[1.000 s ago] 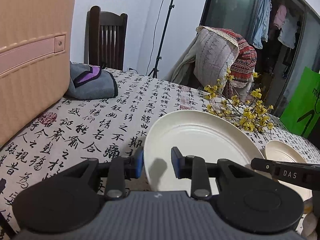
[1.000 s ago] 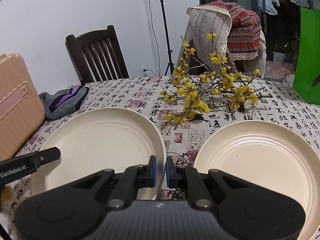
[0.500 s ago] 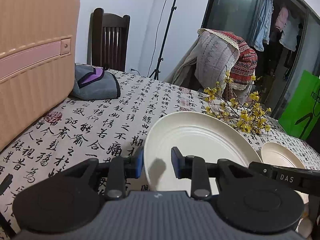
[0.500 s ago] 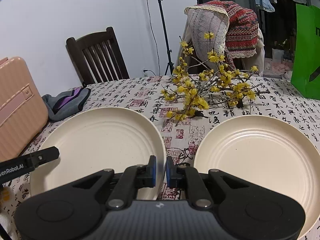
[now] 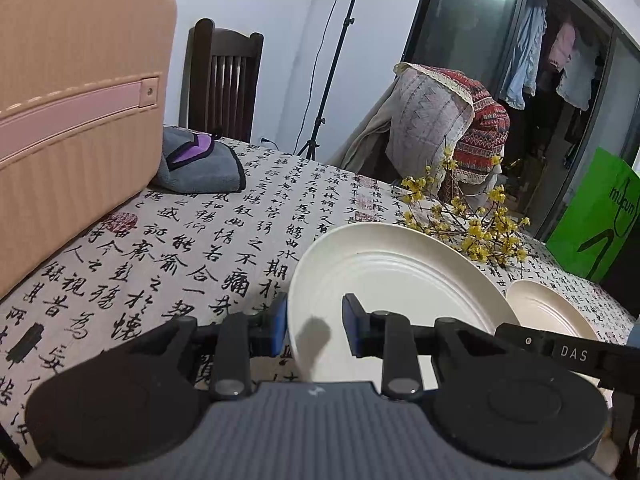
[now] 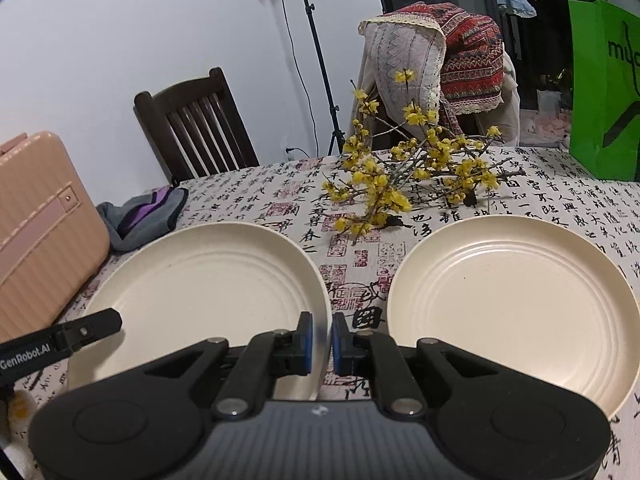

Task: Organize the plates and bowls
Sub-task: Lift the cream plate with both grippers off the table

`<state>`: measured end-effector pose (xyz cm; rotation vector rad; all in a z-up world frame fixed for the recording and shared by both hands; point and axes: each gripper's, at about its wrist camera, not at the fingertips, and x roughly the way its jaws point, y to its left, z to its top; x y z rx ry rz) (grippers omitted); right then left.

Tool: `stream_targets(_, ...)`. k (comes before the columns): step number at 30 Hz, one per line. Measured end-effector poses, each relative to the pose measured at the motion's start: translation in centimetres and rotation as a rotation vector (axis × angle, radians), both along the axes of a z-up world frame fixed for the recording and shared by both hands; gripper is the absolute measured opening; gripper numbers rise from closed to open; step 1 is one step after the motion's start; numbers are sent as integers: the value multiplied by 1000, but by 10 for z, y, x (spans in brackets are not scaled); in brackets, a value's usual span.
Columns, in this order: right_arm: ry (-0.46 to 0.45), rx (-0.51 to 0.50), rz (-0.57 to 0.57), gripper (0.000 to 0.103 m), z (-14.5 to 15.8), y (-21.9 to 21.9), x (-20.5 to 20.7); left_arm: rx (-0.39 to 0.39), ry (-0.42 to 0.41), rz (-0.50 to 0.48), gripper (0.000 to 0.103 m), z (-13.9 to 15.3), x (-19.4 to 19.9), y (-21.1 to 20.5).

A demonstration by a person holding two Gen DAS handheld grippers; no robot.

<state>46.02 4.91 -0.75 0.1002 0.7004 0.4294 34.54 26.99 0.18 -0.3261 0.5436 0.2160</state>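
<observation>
Two cream plates are on the calligraphy tablecloth. The left plate (image 6: 208,284) also shows in the left wrist view (image 5: 392,280). My right gripper (image 6: 320,340) is shut on its right rim and holds it. My left gripper (image 5: 314,326) is open, its jaws on either side of the same plate's left rim without gripping. The second plate (image 6: 512,304) lies flat to the right, and shows small in the left wrist view (image 5: 552,312).
A pink suitcase (image 5: 72,100) stands at the table's left. A grey and purple cloth (image 5: 200,164) lies beside it. Yellow flower branches (image 6: 404,176) lie behind the plates. A wooden chair (image 6: 196,124), a draped chair and a green bag (image 6: 604,92) stand beyond.
Both views have risen slightly and the left plate's rim looks a little higher; the grippers' jaw widths are unchanged.
</observation>
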Motion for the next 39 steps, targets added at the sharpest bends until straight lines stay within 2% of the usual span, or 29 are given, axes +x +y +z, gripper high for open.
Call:
stream_targets(16, -1, 9, -17, 10, -2, 1, -33, -9, -9, -4, 29, 4, -29, 0)
stream_targets(26, -28, 20, -28, 10, 8, -4, -54, -28, -31, -15, 29, 9, -48, 0)
stream_targets(39, -112, 27, -49, 10, 34, -21, -93, -60, -99, -14, 29, 30, -84, -16)
